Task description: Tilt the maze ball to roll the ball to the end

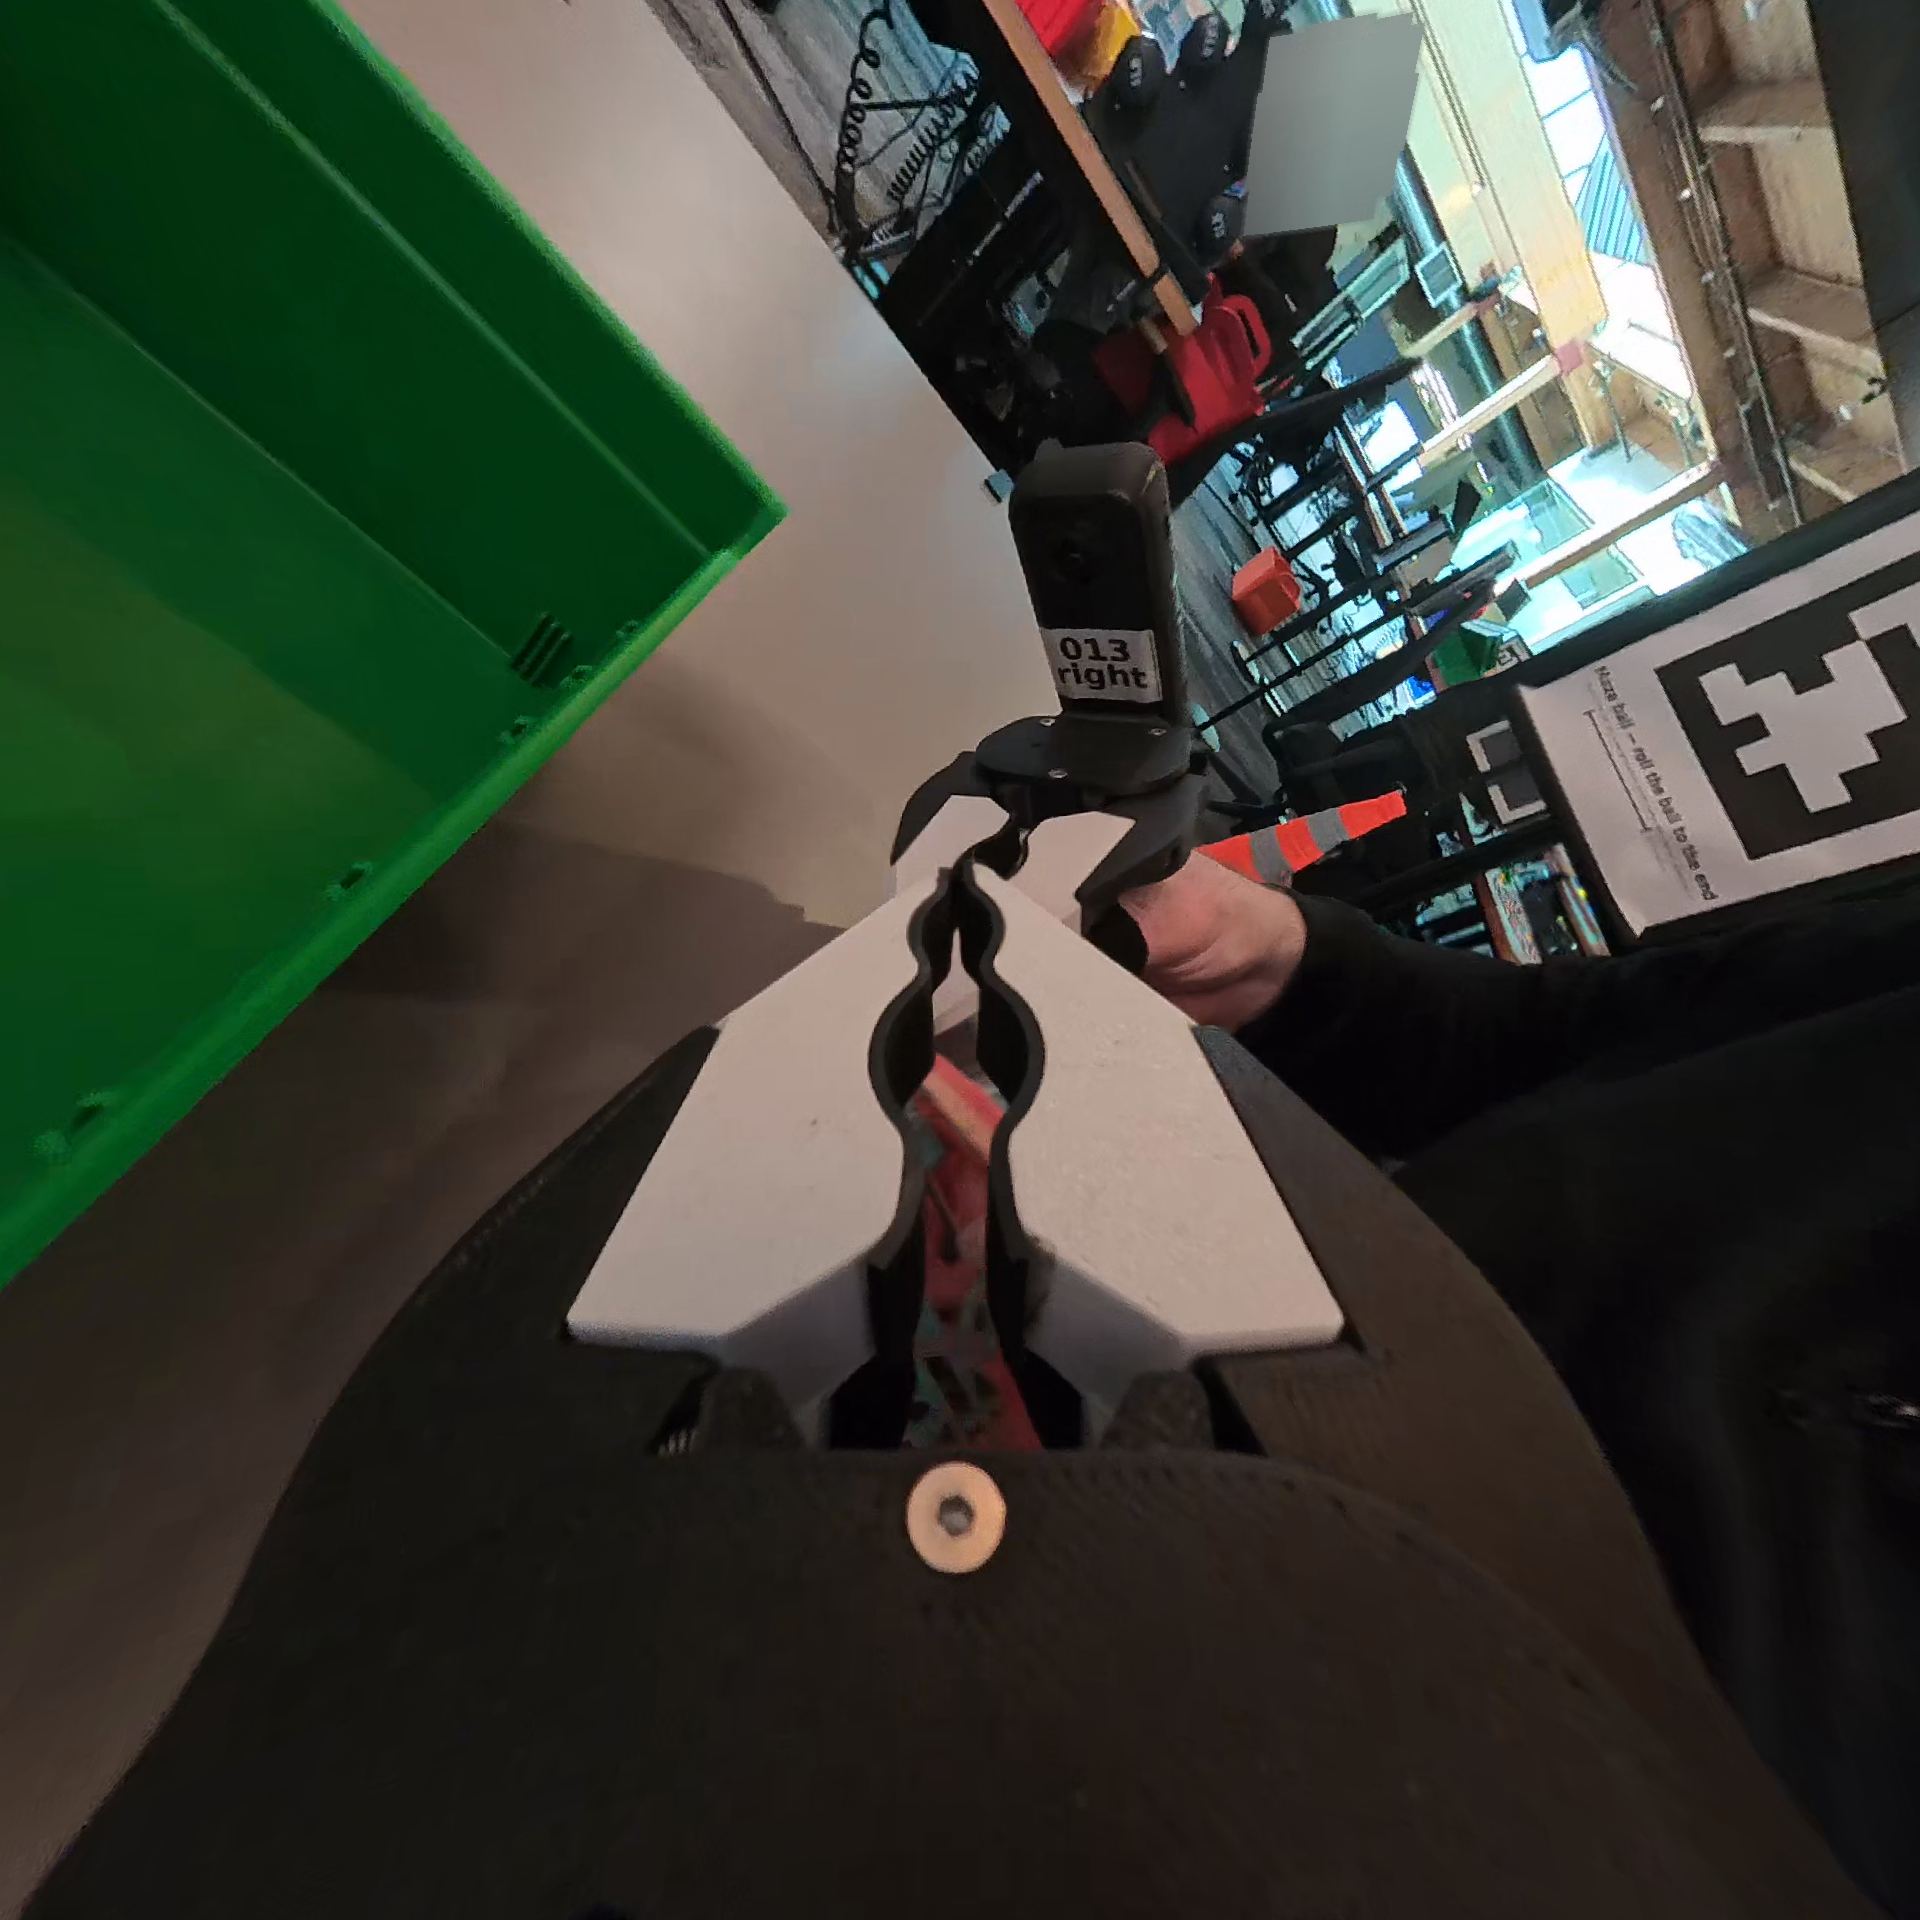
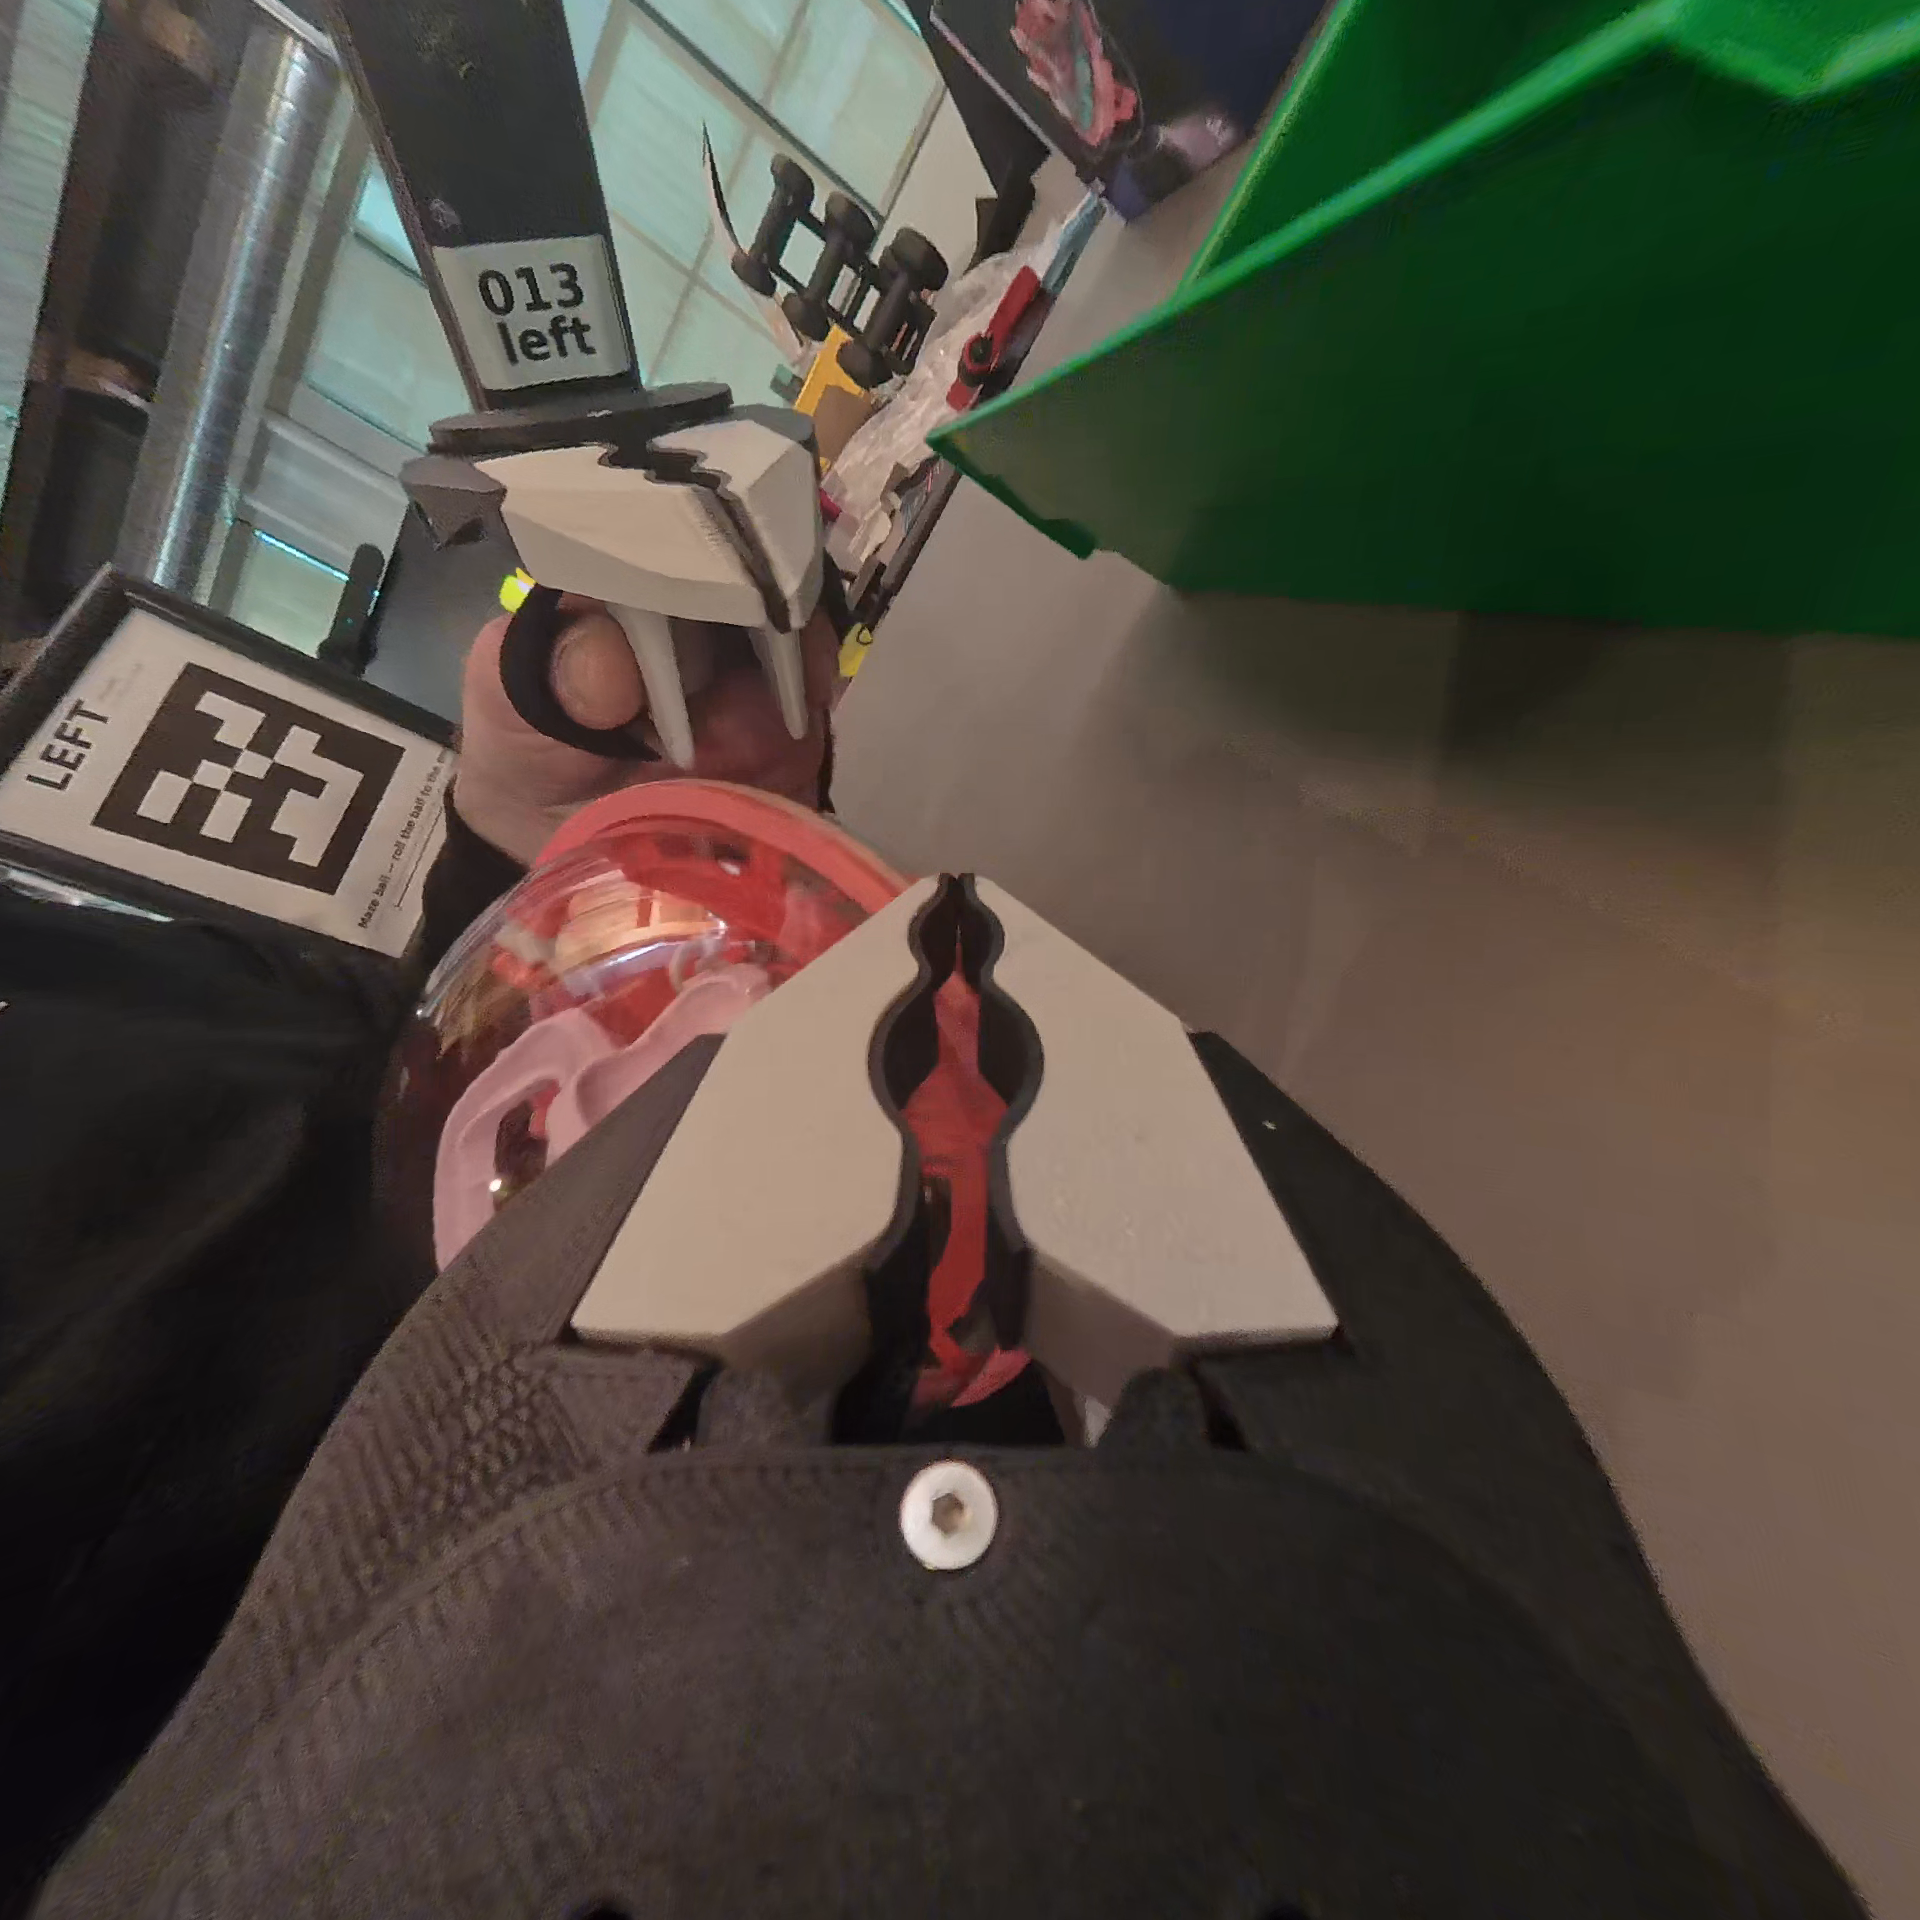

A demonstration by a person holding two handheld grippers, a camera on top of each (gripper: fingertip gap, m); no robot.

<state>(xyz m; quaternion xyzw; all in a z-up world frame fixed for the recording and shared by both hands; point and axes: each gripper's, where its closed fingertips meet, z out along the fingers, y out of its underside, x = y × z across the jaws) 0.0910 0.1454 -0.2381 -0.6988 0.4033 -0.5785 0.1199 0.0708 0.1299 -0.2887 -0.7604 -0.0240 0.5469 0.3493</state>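
Observation:
The maze ball (image 2: pixel 623 956) is a clear sphere with a red ring and pink tracks. It lies just left of and behind my right gripper (image 2: pixel 956 894). That gripper's fingertips touch and it is shut. Red from the ball shows through the hollows between the pads; I cannot tell whether they pinch it. My left gripper (image 1: pixel 961 883) is shut too, and a strip of the ball (image 1: pixel 956 1195) shows behind its pads. In the right wrist view the left gripper (image 2: pixel 686 468) hangs above the ball, apart from it. The right gripper (image 1: pixel 1023 831) faces me in the left wrist view.
A green crate (image 1: pixel 312 520) stands on the grey table (image 1: pixel 312 1351) close by; it also shows in the right wrist view (image 2: pixel 1507 364). A card with a black-and-white marker (image 2: pixel 239 769) leans near the person's dark sleeve. A hand (image 1: pixel 1216 935) holds each gripper. My hands' fingertips stand some 6 cm from each other.

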